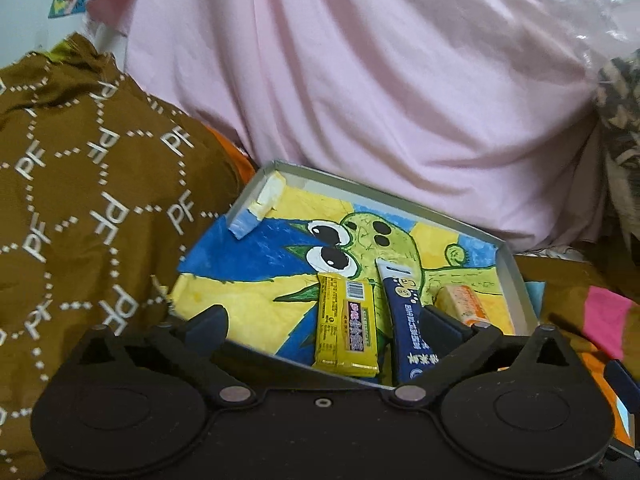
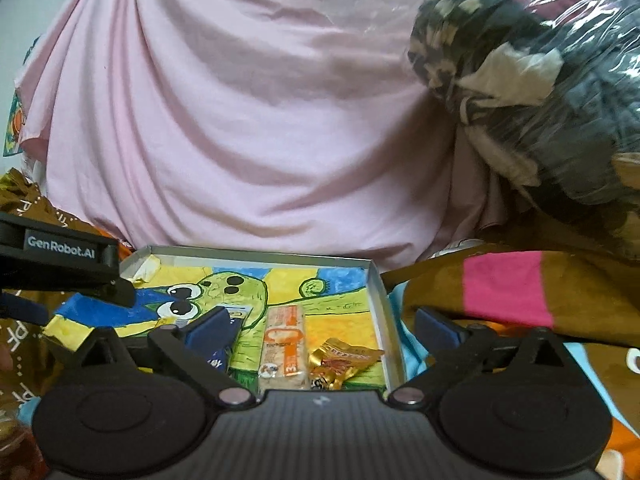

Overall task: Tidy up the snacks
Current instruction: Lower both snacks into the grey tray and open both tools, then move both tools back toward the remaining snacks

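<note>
A shallow box (image 1: 516,280) lined with a green cartoon drawing is lying on patterned bedding. Inside are sitting a yellow snack bar (image 1: 346,330), a navy packet (image 1: 408,320), an orange-and-white bar (image 2: 282,350) and what looks like a gold-wrapped sweet (image 2: 340,360). The left gripper (image 1: 326,322) and right gripper (image 2: 330,328) are hovering with jaws wide apart, gripping nothing.

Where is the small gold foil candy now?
In the right wrist view, the small gold foil candy lies in the tray's near right corner, beside the orange-and-white bar.
</note>
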`<action>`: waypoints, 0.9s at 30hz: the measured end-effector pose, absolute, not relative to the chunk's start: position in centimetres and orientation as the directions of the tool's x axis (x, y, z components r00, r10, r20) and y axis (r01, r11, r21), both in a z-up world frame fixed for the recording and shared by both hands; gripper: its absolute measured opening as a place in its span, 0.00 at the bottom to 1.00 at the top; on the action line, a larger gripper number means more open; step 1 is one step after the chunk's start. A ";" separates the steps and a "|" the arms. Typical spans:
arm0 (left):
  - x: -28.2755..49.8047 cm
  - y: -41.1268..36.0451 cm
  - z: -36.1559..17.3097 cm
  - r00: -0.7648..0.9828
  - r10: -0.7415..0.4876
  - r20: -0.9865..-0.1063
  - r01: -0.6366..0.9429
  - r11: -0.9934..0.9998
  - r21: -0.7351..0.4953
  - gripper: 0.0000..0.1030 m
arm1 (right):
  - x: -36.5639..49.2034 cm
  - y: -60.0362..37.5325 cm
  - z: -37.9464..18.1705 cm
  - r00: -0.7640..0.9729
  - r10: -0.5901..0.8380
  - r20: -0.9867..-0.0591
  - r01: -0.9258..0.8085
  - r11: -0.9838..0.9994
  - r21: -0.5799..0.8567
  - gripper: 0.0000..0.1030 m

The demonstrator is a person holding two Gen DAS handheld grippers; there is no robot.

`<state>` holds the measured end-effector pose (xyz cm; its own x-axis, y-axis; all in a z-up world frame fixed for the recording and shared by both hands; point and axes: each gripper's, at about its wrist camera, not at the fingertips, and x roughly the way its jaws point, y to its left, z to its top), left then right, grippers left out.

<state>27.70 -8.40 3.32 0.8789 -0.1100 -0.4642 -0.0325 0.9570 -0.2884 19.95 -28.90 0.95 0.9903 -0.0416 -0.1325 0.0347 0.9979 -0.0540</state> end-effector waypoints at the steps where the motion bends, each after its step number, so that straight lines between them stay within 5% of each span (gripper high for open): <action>1: 27.2 -8.4 3.5 0.881 -0.111 -0.461 -0.031 0.957 -0.288 0.99 | 19.5 -28.7 1.0 0.991 -0.040 -0.130 0.031 0.997 -0.067 0.99; 18: 18.7 -5.7 6.5 0.898 -0.108 -0.426 -0.002 0.968 -0.250 0.99 | 10.6 -27.7 2.2 0.996 -0.027 -0.083 0.016 0.992 -0.125 1.00; 27: 14.9 -3.3 6.4 0.898 -0.105 -0.426 0.019 0.979 -0.201 0.99 | 7.3 -26.6 1.7 0.992 0.011 -0.129 -0.026 0.993 -0.117 1.00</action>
